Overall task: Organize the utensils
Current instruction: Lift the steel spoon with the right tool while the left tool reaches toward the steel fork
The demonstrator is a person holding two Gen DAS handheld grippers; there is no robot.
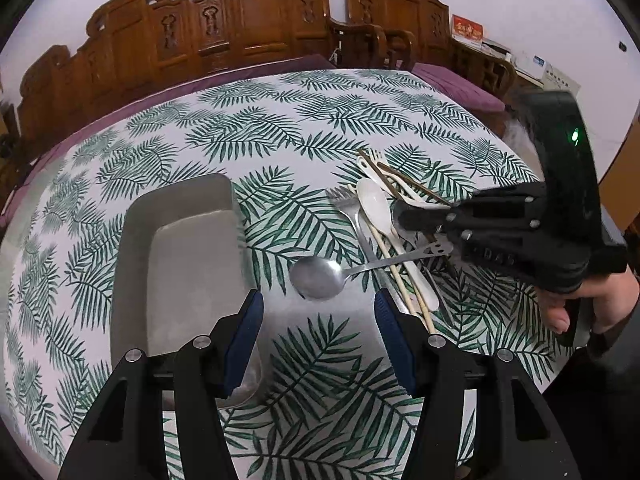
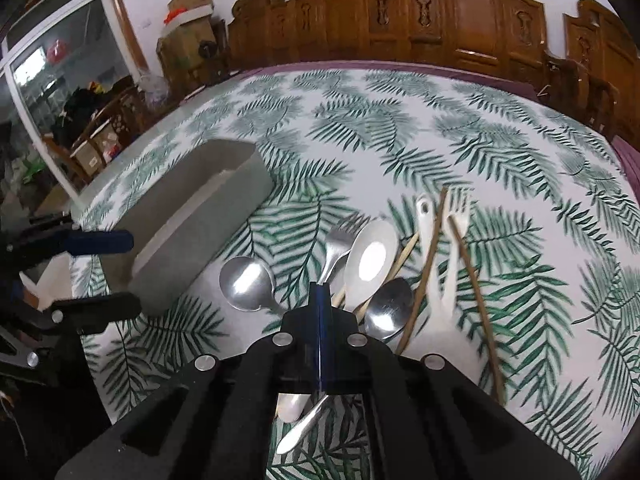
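Several utensils lie in a loose pile on the leaf-print tablecloth: a steel spoon [image 1: 316,278] [image 2: 248,284], a steel fork [image 1: 340,200] [image 2: 340,240], a white ceramic spoon [image 1: 374,204] [image 2: 372,260], a second steel spoon [image 2: 388,308], brown chopsticks [image 2: 428,272] and a white plastic fork [image 2: 460,220]. A grey tray [image 1: 180,260] [image 2: 200,216] sits left of the pile with nothing in it. My left gripper [image 1: 320,312] [image 2: 116,274] is open above the cloth between tray and spoon. My right gripper [image 1: 402,216] [image 2: 320,292] is shut over the pile; no utensil shows between its pads.
Carved wooden benches [image 1: 240,20] with purple cushions line the far side of the table. A hand [image 1: 580,300] holds the right gripper at the table's right edge. Boxes and a glass door [image 2: 72,80] stand beyond the left end.
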